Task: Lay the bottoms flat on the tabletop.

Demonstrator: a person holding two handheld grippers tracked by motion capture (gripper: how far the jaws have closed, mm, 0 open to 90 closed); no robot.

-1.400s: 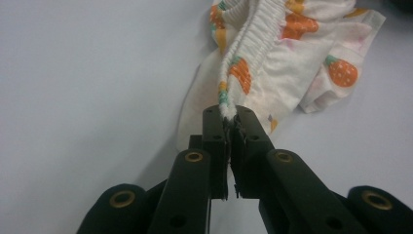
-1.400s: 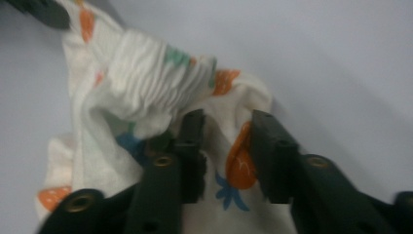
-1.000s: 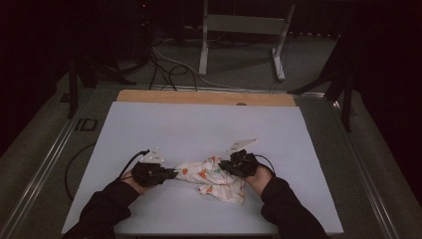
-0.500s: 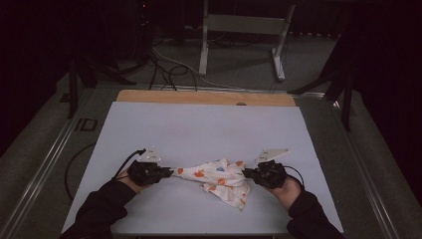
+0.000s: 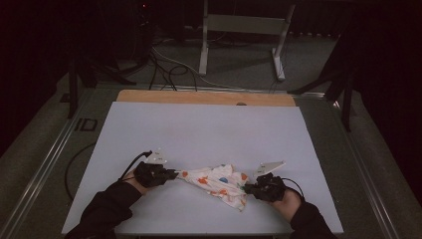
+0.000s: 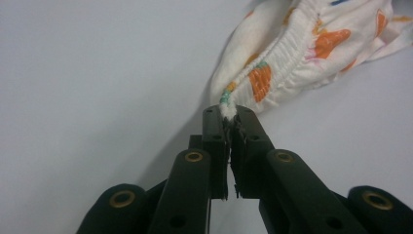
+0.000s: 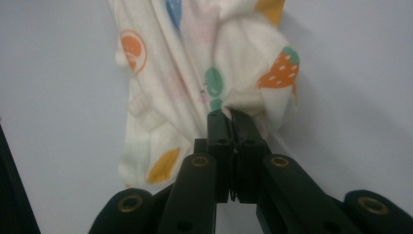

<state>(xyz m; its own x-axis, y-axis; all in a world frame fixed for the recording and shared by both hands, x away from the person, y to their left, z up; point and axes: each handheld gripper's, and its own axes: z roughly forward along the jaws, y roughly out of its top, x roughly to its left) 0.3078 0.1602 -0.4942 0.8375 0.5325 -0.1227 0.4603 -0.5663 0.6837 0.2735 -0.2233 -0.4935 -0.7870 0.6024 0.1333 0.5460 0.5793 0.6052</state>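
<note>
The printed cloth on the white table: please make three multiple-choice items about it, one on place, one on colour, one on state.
1. Where does the printed cloth lie?
A. at the table's far edge
B. between the two grippers
C. on the floor

2. What is the cloth's base colour?
A. black
B. cream white
C. dark green

3. How does the left gripper stand?
A. wide open
B. shut on the cloth's edge
C. lifted away from the cloth

Answers: B, it stretches from the left gripper to the right gripper; B, cream fabric with orange prints; B, jaws pinch the gathered hem.
</note>
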